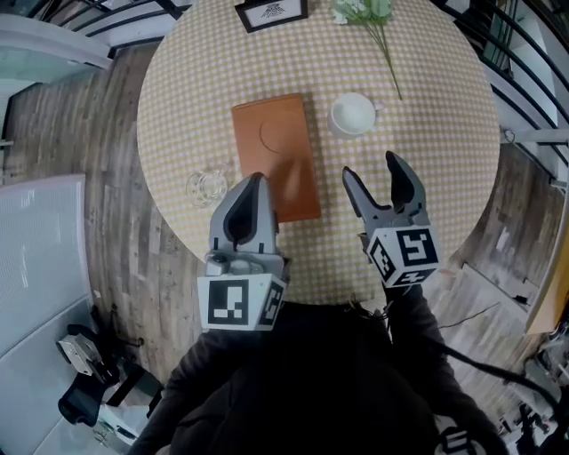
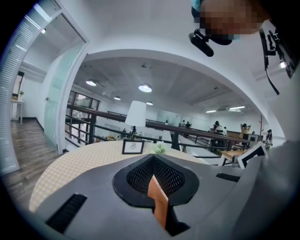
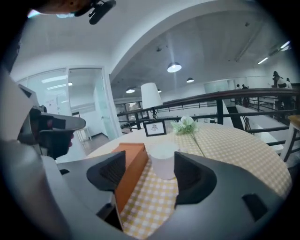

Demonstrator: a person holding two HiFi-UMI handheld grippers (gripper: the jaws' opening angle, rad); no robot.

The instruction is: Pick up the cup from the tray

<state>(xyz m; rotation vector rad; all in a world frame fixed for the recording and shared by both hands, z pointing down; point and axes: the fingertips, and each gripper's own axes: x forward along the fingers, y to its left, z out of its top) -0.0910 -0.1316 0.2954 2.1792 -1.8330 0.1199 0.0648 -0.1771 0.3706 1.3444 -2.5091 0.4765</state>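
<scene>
on the table (image 1: 444,142), cup (image 1: 353,115) upright beside tray (image 1: 276,155), left hand-held gripper (image 1: 255,179) together, right hand-held gripper (image 1: 370,166) apart

The round bench (image 1: 427,160) wears a yellow-checked cloth. An orange-brown tray (image 1: 271,133) lies flat near its middle, long side running 12 to 6. A white cup (image 1: 353,115) stands on the cloth just off the tray's 3 o'clock edge. A clear glass (image 1: 207,187) sits at 8 o'clock by the rim, a picture frame (image 1: 271,11) at 12, and a flower sprig (image 1: 378,31) at 1.
</scene>
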